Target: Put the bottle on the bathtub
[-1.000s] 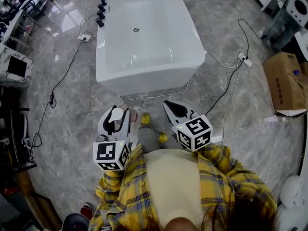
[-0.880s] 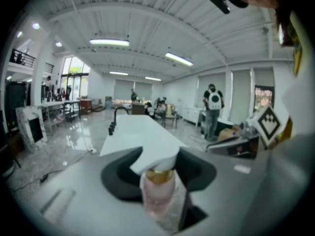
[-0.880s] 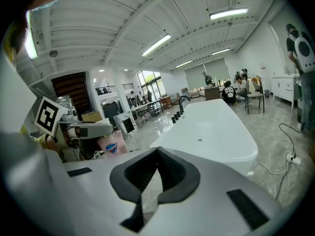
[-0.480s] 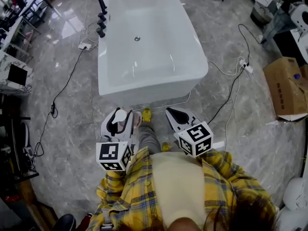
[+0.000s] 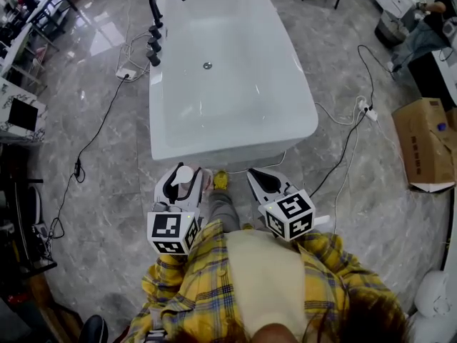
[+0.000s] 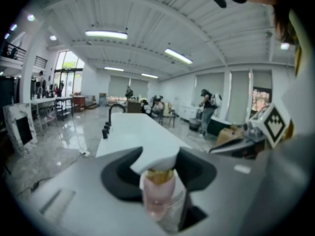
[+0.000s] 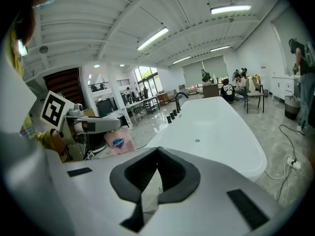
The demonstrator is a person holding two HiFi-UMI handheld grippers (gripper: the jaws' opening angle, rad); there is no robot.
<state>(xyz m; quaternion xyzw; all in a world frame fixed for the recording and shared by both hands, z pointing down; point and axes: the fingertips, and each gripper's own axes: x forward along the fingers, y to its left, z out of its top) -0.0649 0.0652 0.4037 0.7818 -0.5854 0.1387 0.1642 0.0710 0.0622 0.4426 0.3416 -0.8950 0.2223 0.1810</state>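
Observation:
A pink bottle (image 6: 157,196) with a white pump top is clamped in my left gripper (image 6: 157,163), which is shut on it. From above, the bottle's white top (image 5: 182,175) shows between the left gripper's (image 5: 180,184) jaws, just short of the near end of the white bathtub (image 5: 235,143). The right gripper view shows the bottle (image 7: 118,141) from the side, with its blue label. My right gripper (image 5: 264,181) is beside it at the same distance from the tub, shut with nothing in it (image 7: 157,151). The bathtub (image 7: 216,132) stretches away ahead of both.
A black faucet (image 5: 161,11) stands at the tub's far left rim. Cables and a power strip (image 5: 368,109) lie on the marble floor to the right, a cardboard box (image 5: 421,145) beyond them. Desks with screens (image 5: 21,109) line the left side.
The person has stepped forward, so both grippers are now closer to the tub's near end. The bottle stays held in the left gripper.

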